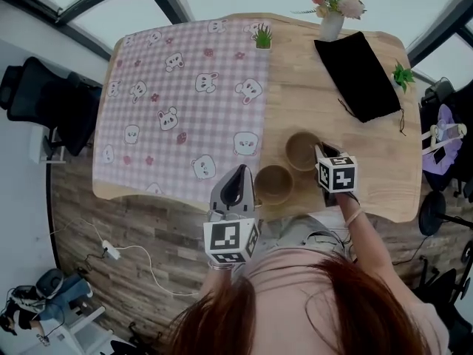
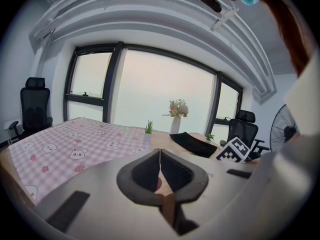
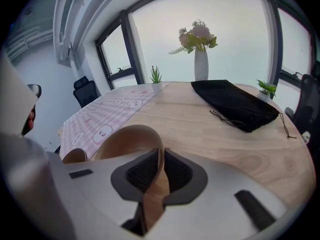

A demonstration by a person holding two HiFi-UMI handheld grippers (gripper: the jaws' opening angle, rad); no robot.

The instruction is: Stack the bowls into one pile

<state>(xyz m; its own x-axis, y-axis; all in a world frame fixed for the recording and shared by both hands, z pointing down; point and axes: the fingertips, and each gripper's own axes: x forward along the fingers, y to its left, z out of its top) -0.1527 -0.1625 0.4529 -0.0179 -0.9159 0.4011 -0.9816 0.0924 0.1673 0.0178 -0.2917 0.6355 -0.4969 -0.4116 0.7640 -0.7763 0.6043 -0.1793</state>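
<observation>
Two brown bowls stand close together on the wooden table (image 1: pixel 369 161) near its front edge. My right gripper (image 1: pixel 323 154) (image 3: pixel 161 156) is shut on the near rim of the right bowl (image 1: pixel 301 151) (image 3: pixel 131 136), whose wall runs up between the pads. The left bowl (image 1: pixel 273 184) (image 3: pixel 75 155) sits free, just right of my left gripper (image 1: pixel 238 174) (image 2: pixel 160 159). That gripper is shut, its pads meeting along a thin line with nothing showing above them. It hangs over the table's front edge beside the cloth.
A pink checked cloth (image 1: pixel 177 102) with bear prints covers the table's left half. A black pouch (image 1: pixel 358 76), a vase of flowers (image 1: pixel 332 13) and two small green plants (image 1: pixel 262 37) stand at the back. Office chairs (image 1: pixel 44 102) flank the table.
</observation>
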